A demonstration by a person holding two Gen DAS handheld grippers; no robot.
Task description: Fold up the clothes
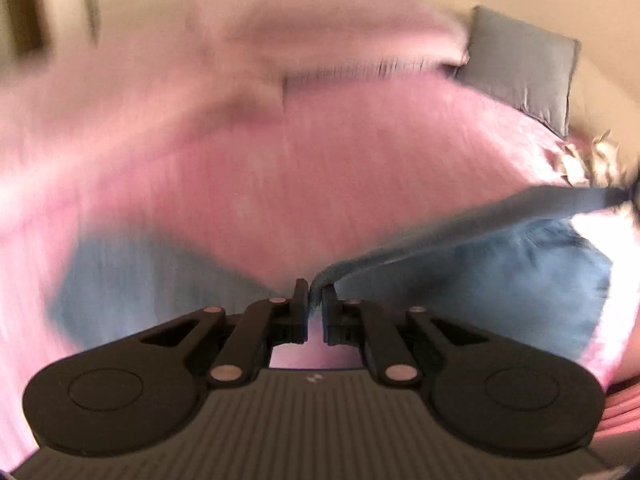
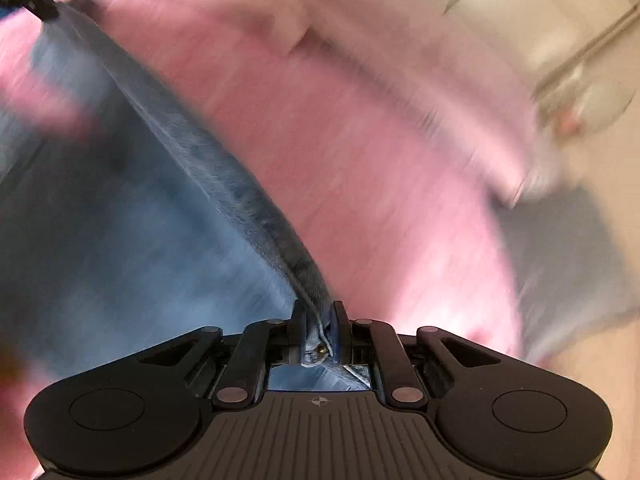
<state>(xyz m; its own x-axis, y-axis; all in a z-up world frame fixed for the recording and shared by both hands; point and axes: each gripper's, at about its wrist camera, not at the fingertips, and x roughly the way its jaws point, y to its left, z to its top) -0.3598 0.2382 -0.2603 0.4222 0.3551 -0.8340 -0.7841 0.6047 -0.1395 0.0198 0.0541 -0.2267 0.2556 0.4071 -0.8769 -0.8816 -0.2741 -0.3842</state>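
1. The bed [image 1: 360,152], covered in a pink sheet, fills both views, and everything else is placed against it. Only the left wrist view shows the grey pillow [image 1: 524,64] at the bed's far right corner. Only the right wrist view shows the pale floor [image 2: 592,360] past the bed's right edge, with a grey cloth [image 2: 560,248] hanging over that edge.
2. The jeans [image 1: 500,272] are lifted just above the bed. Their waistband is pulled taut in a line between the two grippers, and the rest of the denim hangs below it. Most of the sheet beyond the jeans is bare. Both views are blurred, so finer folds cannot be made out.
3. The right gripper [image 2: 320,320] has its jaws pressed onto one end of the waistband, where a small brass rivet shows between the fingers. Only this view shows the other gripper as a dark tip at the far end of the band, top left.
4. The left gripper [image 1: 315,300] has its jaws nearly together, pinching a thin edge of denim.
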